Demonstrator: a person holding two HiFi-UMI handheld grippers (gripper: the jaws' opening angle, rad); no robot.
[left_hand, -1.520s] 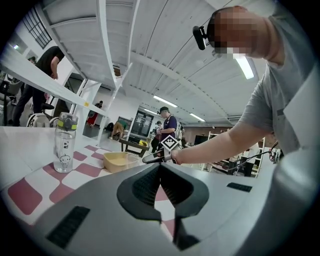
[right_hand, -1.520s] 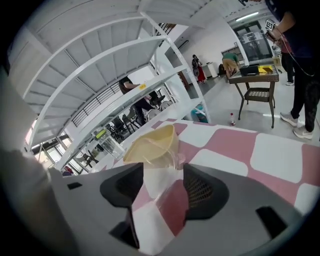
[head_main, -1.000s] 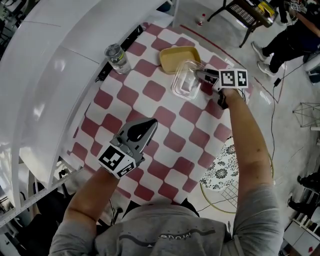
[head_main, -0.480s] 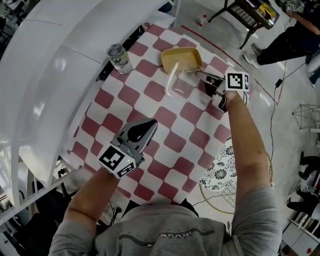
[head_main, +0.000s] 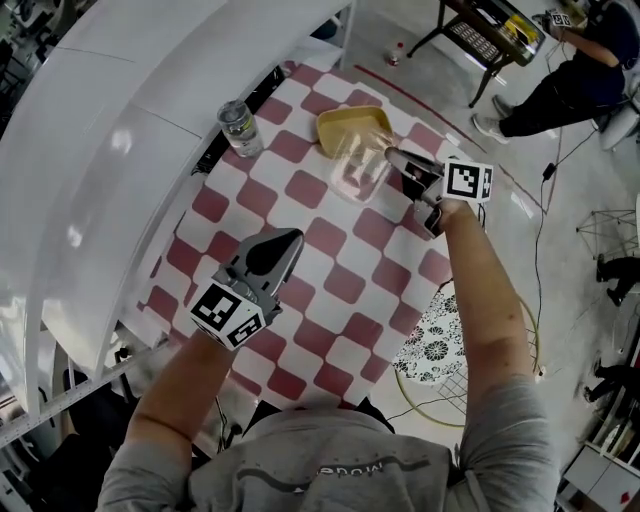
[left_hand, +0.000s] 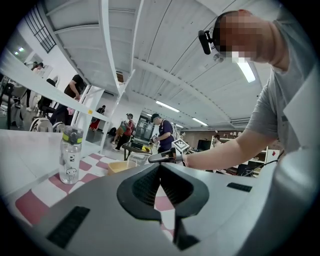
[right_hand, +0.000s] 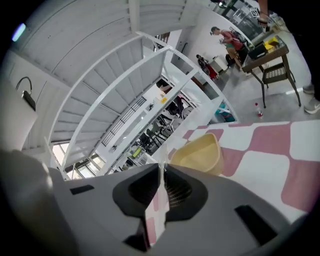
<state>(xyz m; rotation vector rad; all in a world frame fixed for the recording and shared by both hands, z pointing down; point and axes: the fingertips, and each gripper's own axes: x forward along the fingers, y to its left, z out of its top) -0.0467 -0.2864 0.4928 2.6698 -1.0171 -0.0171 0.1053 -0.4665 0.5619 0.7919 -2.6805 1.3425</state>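
Right tool (head_main: 395, 157) clamped on a clear plastic box (head_main: 358, 172) over the checkered bench (head_main: 335, 290).

The box is held tilted by one wall, raised from the bench and just beside the yellow tray (head_main: 348, 125), which lies near the far edge. In the right gripper view, the thin clear wall is pressed between the two jaws. The left tool (head_main: 283, 243) hovers above the bench, well apart from the box, with its jaws closed together and nothing between them. A water bottle (head_main: 238, 127) stands upright at the left edge of the bench.
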